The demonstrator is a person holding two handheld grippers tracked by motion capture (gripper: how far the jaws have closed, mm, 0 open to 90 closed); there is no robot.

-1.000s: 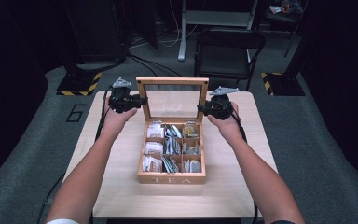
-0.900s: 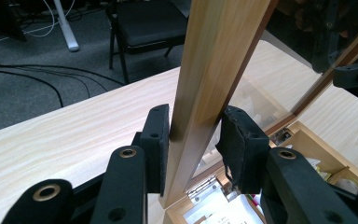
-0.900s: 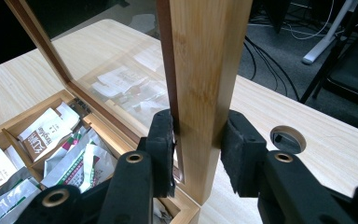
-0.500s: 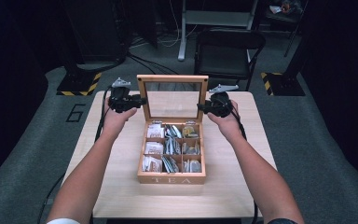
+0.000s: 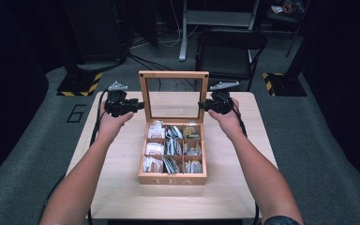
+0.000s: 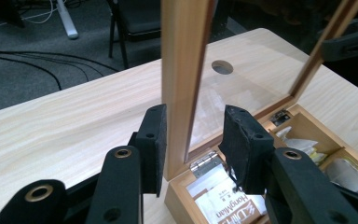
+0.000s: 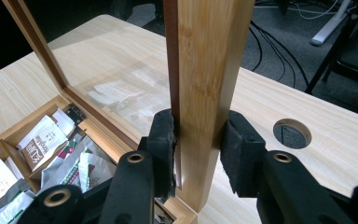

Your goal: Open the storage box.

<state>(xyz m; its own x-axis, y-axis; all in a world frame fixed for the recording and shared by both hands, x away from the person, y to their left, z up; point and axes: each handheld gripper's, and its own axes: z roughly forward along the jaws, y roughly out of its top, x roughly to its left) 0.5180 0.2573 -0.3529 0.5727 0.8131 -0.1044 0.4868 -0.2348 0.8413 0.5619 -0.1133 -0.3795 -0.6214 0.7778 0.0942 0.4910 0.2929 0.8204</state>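
1. Dark floor and a chair [image 5: 229, 51] lay beyond the pale wooden table [image 5: 122, 187].
2. Left gripper [image 6: 193, 140] straddled the lid [image 5: 174, 96] frame's left side; a gap showed at one pad.
3. Right gripper [image 7: 196, 144] pinched the lid's right side.
4. That lid stood upright over the open tea box [image 5: 172, 179], mid-table, packets [image 5: 154, 150] inside.

Print on the tea packets [image 5: 173, 150] too small; lid [image 7: 205, 70] top cropped.

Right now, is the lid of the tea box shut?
No, the lid stands upright above the tea box, and the tea bags inside lie uncovered.
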